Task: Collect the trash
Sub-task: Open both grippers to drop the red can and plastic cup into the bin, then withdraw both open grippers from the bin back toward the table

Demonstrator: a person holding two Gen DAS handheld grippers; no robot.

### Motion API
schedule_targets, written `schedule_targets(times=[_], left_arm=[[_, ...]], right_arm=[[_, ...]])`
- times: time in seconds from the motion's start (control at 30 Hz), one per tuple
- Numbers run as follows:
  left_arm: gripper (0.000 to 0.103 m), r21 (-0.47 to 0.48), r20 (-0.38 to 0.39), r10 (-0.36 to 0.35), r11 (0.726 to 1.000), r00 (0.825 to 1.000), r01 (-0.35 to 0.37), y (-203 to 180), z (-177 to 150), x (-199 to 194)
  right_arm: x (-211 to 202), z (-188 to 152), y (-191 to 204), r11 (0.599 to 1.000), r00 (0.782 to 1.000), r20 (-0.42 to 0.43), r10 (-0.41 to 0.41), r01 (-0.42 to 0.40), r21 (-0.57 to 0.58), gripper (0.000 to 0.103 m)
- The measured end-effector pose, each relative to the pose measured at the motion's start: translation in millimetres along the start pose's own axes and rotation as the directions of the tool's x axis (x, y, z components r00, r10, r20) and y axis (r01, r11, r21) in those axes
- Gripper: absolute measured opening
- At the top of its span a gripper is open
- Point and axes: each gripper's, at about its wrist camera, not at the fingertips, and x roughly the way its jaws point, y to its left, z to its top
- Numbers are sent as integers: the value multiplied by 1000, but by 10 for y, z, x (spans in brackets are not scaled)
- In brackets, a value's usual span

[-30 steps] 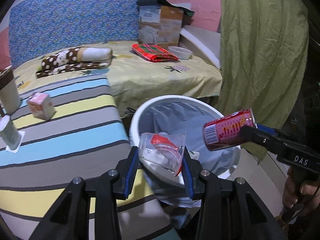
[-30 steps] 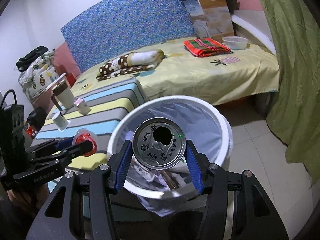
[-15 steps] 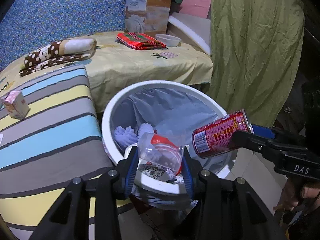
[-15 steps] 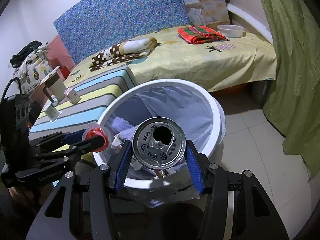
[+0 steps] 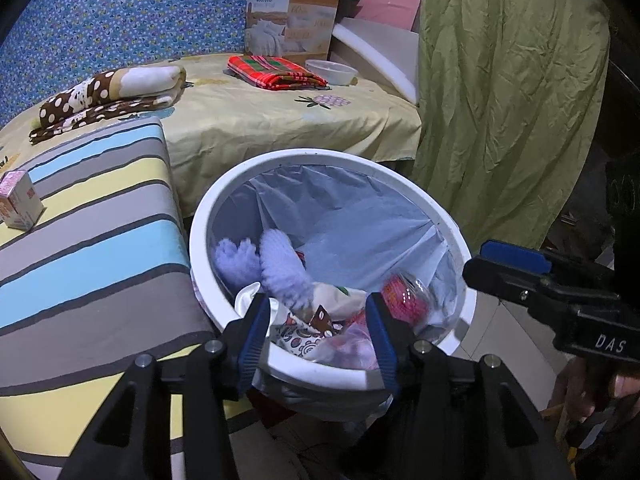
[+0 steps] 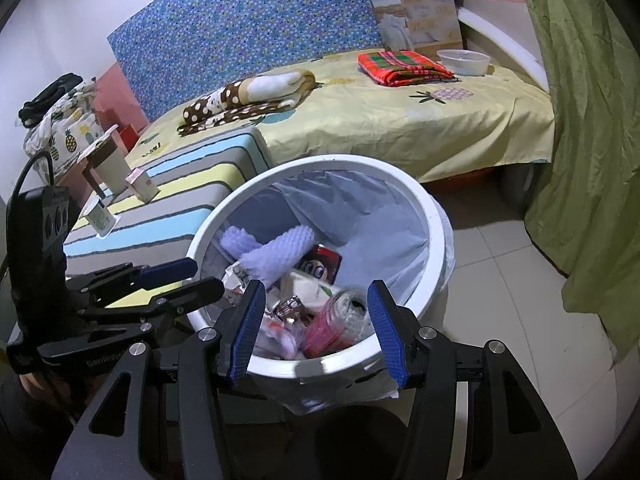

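A white trash bin [image 5: 304, 368] with a pale blue liner stands on the floor and also shows in the right wrist view [image 6: 436, 216]. It holds several pieces of trash, among them lilac fuzzy cloth [image 5: 280, 268]. A red can [image 6: 332, 324] lies blurred inside the bin, also seen blurred in the left wrist view [image 5: 404, 296]. A clear plastic bag [image 5: 352, 344] lies inside near the front rim. My left gripper [image 5: 316, 340] is open and empty over the bin's near rim. My right gripper [image 6: 316, 332] is open and empty over the bin.
A striped bench [image 5: 88, 248] left of the bin carries a small pink carton [image 5: 18, 204], a lidded cup [image 6: 110, 166] and a small cup [image 6: 100, 220]. Behind is a yellow bed [image 5: 280, 116] with folded cloths and a bowl [image 5: 331, 71]. A green curtain [image 5: 504, 92] hangs right.
Both grippers opened. The red can dropped from the right gripper and the plastic bag from the left gripper into the bin. Both grippers moved closer over the bin.
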Motion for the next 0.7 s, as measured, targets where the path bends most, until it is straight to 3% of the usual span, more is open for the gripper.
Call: schedule_targets(times=[0.7], left_arm=[[51, -60, 106, 77, 996, 991, -71, 166, -150, -615]], right_arm=[[-221, -4, 333, 997, 994, 80, 73, -71, -32, 55]])
